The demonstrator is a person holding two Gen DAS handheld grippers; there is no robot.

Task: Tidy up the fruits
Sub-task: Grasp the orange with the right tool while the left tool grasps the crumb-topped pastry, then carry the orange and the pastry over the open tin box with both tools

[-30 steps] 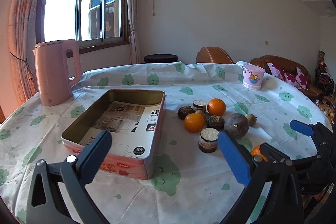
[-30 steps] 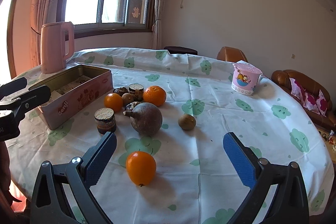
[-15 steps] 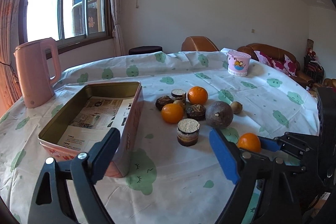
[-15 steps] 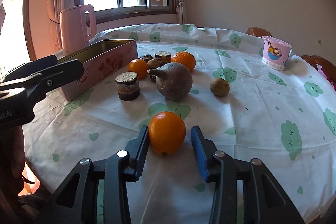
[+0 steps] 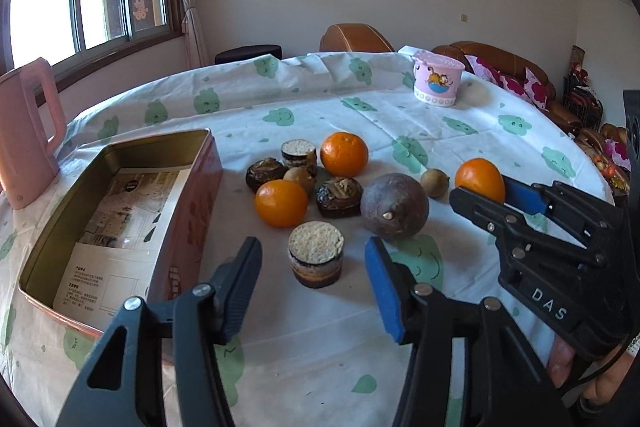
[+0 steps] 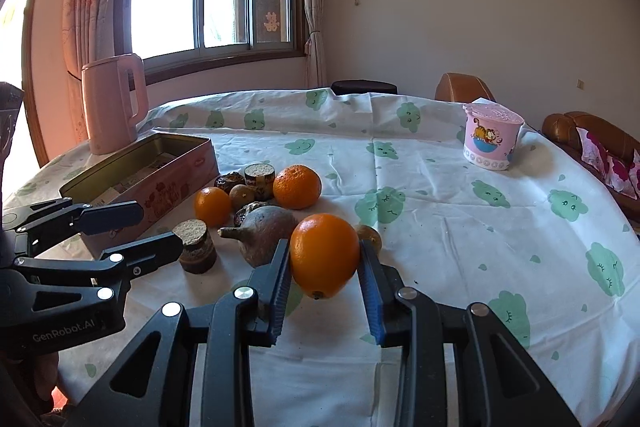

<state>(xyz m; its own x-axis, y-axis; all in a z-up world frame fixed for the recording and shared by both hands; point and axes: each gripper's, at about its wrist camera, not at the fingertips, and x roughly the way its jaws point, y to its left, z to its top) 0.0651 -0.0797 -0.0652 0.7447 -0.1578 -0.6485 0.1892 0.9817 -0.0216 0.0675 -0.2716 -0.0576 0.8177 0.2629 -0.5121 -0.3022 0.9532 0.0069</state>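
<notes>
Orange (image 6: 324,254) clamped in R gripper (image 6: 325,281), off tablecloth (image 6: 460,227); L gripper (image 5: 314,281) open.

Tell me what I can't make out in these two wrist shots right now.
- Pink kettle: left wrist view, cut off by the left edge.
- Printed sheet inside the tin: text too small to read.
- Small brown fruit: right wrist view, mostly hidden behind the held orange.
- Left hand-held gripper: whether it touches the round cake is unclear.
</notes>
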